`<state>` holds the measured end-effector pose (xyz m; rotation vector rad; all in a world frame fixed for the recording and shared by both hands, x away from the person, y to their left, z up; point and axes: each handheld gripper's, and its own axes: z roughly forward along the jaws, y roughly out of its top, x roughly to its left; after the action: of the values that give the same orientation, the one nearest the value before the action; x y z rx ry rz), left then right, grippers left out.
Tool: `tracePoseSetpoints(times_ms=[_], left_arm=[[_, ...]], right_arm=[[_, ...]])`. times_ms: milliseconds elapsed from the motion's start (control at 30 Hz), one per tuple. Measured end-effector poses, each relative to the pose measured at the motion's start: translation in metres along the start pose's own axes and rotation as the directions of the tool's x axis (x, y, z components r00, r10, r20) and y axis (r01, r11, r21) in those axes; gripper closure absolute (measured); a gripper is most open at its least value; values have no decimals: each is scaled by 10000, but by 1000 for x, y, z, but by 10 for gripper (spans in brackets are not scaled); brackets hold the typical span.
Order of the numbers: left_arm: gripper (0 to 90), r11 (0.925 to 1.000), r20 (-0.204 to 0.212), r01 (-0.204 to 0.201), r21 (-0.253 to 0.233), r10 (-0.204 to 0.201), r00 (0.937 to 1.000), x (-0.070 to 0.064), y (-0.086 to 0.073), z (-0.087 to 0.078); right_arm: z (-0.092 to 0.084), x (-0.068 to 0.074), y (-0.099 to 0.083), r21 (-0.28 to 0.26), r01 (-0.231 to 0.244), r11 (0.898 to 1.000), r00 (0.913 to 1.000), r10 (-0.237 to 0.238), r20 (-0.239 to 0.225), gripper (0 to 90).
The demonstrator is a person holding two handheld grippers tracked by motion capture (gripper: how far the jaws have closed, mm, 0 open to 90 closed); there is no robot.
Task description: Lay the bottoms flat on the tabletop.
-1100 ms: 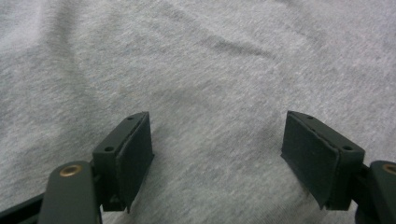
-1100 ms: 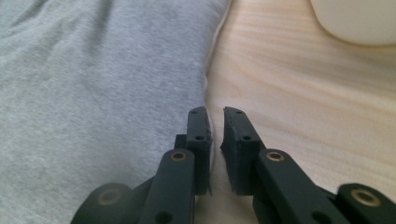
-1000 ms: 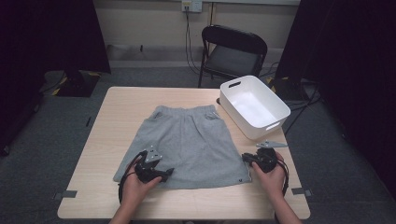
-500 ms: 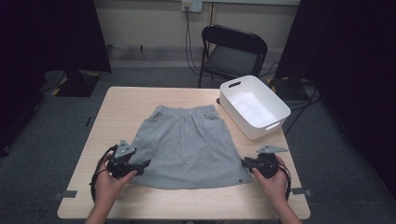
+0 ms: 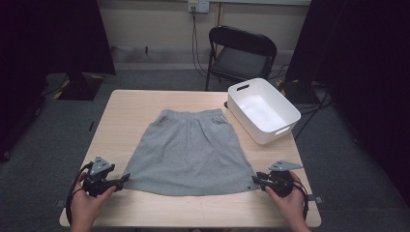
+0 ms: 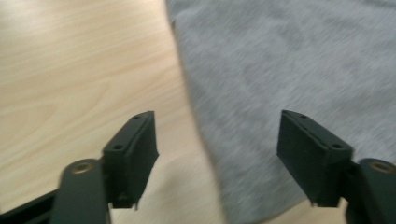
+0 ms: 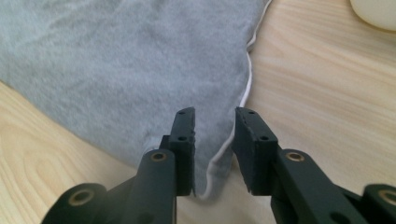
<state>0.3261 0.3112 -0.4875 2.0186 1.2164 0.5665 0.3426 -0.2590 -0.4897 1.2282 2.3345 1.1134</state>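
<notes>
1. High view: grey skirt (image 5: 191, 152) lies flat at the middle of the table (image 5: 125, 108), waistband toward the white bin (image 5: 263, 110).
2. Left gripper (image 5: 121, 180) stands open beside the skirt's near left hem corner, its jaws having just narrowed, pressing nothing.
3. Right gripper (image 5: 255, 180) has just been opening; the right hem corner sits loose between its jaws.
4. Seat both corners deep before clamping, hands level.

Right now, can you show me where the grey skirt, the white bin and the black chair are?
grey skirt (image 5: 193, 150), high view, middle of the fabric
white bin (image 5: 283, 107), high view, right rim
black chair (image 5: 241, 42), high view, backrest
</notes>
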Motion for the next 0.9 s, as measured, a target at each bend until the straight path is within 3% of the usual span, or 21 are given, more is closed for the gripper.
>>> tracePoseSetpoints(times_ms=[100,233,400,467,633,733,833,900], left_arm=[[339,9999,-63,78,143,-77,10000,0,-5,-1],[355,9996,-77,134,261,-132,9999,-1,-8,0],[406,9993,45,-104,353,103,9999,-5,-9,0],[417,9974,95,-275,664,270,9996,-8,-9,2],[633,9964,611,-243,808,194,9979,-12,-7,2],[790,9934,684,-410,1073,338,9971,-16,-4,1],[838,9937,617,-380,1054,316,9976,-15,0,-1],[848,9975,561,-204,672,167,9983,-12,5,-5]], right_arm=[[0,2,-3,-1,-93,10000,9999,93,-99,699],[4,1,-7,257,-38,9997,9999,36,96,736],[5,-2,-8,276,-121,9995,9999,119,66,787],[4,-4,-8,250,-277,9993,9996,277,1,837],[-1,-9,-6,-196,-554,9983,9985,553,-53,866],[-5,-12,-5,-503,-716,9962,9974,712,-101,867],[-8,-16,-3,-767,-955,9925,9954,948,-127,868],[-12,-21,-1,-1031,-1199,9874,9928,1186,-187,869]])
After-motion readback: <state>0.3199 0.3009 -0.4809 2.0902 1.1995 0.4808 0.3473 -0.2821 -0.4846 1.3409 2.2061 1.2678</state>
